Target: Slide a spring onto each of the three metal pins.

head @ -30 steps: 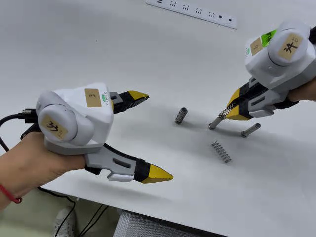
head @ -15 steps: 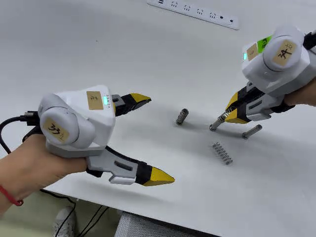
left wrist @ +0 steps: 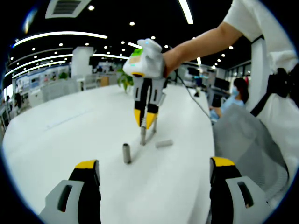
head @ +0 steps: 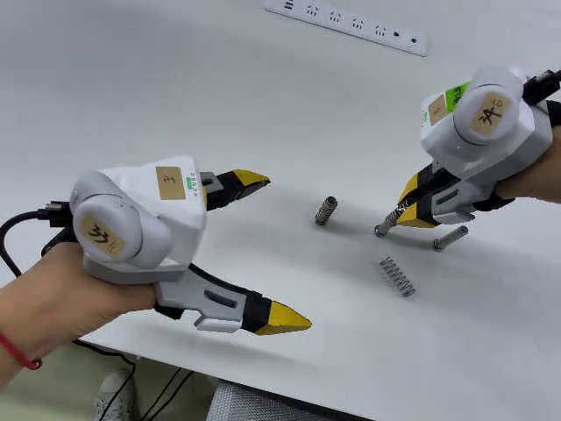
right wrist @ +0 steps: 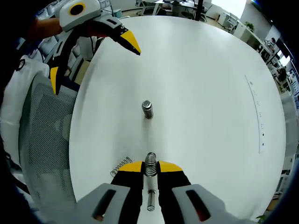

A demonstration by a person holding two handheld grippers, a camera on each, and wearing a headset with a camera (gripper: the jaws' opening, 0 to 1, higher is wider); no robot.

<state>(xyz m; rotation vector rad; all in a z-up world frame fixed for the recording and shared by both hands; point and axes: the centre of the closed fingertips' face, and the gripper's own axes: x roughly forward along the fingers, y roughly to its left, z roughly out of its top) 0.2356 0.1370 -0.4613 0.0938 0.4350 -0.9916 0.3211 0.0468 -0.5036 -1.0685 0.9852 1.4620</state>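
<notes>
- Well, the left gripper point(head: 282, 251) is on the left, near the front edge of the white table point(head: 175, 88). Its two yellow tips are spread wide apart. It holds nothing and touches nothing.
- In the left gripper view, the left gripper's own tips point(left wrist: 154, 163) stand far apart, with the pins out in front of them.
- To the right of it, well apart, a short pin point(head: 326, 210) stands up on the table. It has a spring wound around it. The right gripper view shows this short pin point(right wrist: 147, 109) straight ahead of the yellow tips.
- Further right is the tilted pin point(head: 386, 226). Its low end touches the table and its top end leans up into the right gripper point(head: 403, 213).
- That gripper's jaws are pressed almost together. They pinch the held spring point(right wrist: 150, 164), which sits around the top of the tilted pin point(right wrist: 150, 198).
- Nearer to the person, the loose spring point(head: 396, 275) lies flat on the table, just near the tilted pin.
- Last on the right, the lying pin point(head: 449, 238) rests flat on the table, right beside the right gripper, with no spring on it.
- At the far side of the table lies a white power strip point(head: 355, 24).
</notes>
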